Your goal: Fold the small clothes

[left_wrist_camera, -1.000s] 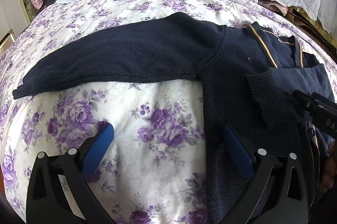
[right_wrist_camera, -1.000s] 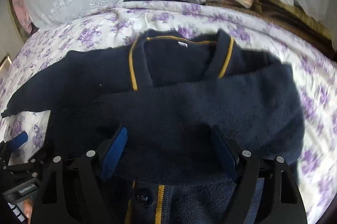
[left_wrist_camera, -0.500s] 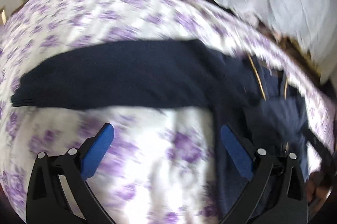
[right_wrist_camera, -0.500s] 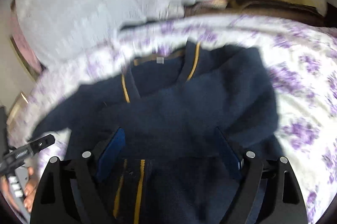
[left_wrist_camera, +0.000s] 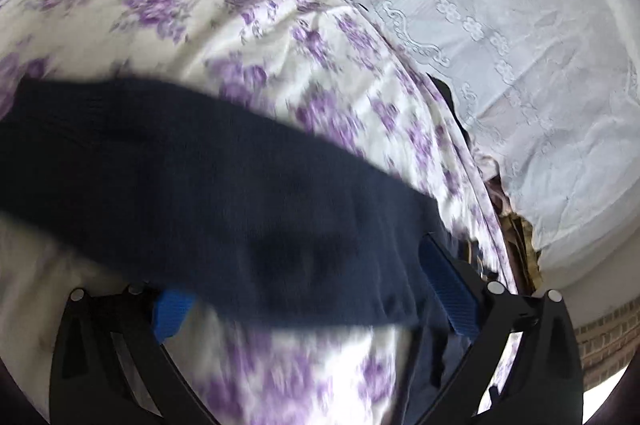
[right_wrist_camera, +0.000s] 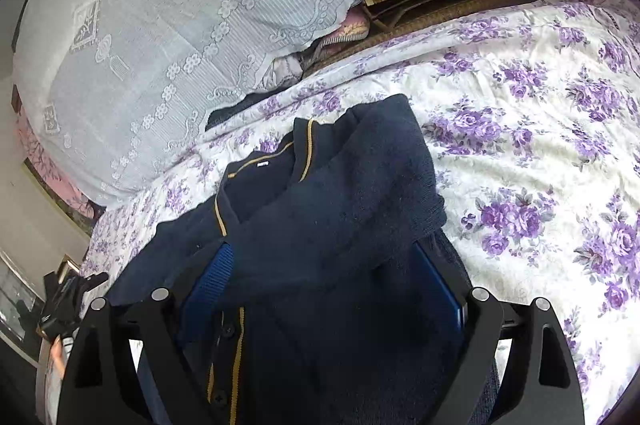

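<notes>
The navy cardigan lies on the floral bed, one sleeve folded over its chest, the other sleeve stretched out. Both the left hand-held gripper and the right hand-held gripper hover over it with jaws apart, the right's having just been opening, gripping nothing. A pinch catching only the loose top knit could, I'd guess, drag the folded sleeve askew.

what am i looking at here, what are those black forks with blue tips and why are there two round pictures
No robot here: a person holds a hand tool with a two-finger gripper in each hand, and each carries a fisheye camera, hence the round views. One picture looks along the left gripper, the other along the right gripper. A navy cardigan with yellow trim lies on a floral bedsheet, one sleeve already folded across it, the other sleeve stretched out. Both grippers are open, over the cloth, gripping nothing; the right one's jaws have just been opening.
</notes>
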`<state>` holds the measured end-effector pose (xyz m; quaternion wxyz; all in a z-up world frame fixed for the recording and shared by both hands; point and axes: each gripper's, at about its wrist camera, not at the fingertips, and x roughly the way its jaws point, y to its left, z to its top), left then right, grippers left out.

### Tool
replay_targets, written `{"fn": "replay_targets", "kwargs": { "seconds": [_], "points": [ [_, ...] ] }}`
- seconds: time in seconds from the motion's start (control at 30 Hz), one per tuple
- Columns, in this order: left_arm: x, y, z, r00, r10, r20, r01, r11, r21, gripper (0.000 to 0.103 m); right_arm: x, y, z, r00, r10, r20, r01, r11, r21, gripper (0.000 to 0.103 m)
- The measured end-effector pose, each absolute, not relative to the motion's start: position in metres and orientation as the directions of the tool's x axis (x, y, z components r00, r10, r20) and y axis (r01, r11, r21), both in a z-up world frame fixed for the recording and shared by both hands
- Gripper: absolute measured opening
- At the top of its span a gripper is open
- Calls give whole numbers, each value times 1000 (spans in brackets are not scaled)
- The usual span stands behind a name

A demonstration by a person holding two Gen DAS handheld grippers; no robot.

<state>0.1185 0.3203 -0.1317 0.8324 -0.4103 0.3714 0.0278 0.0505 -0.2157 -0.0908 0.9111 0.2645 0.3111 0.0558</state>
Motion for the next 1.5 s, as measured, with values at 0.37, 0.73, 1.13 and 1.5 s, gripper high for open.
{"fn": "replay_targets", "kwargs": {
  "seconds": [0.37, 0.73, 1.13, 1.5],
  "points": [
    [105, 353, -132, 720, -152, -677, -468, 614, -635, 17, 46, -211, -78, 821, 221, -527, 53, 889, 454, 90],
    [91, 287, -66, 748, -62, -661, -321, 838, -442, 14, 73, -207, -65, 769, 288, -571, 0, 893, 450, 90],
    [96, 168, 1, 774, -85, -627, -101, 961, -256, 14, 116, -236, -87, 708, 469, -528, -54, 781, 622, 90],
    [107, 73, 12, 760, -132, -636, 18, 983, -182, 14, 145, -306, -112, 719, 553, -422, 15, 594, 804, 82]
  ]
}}
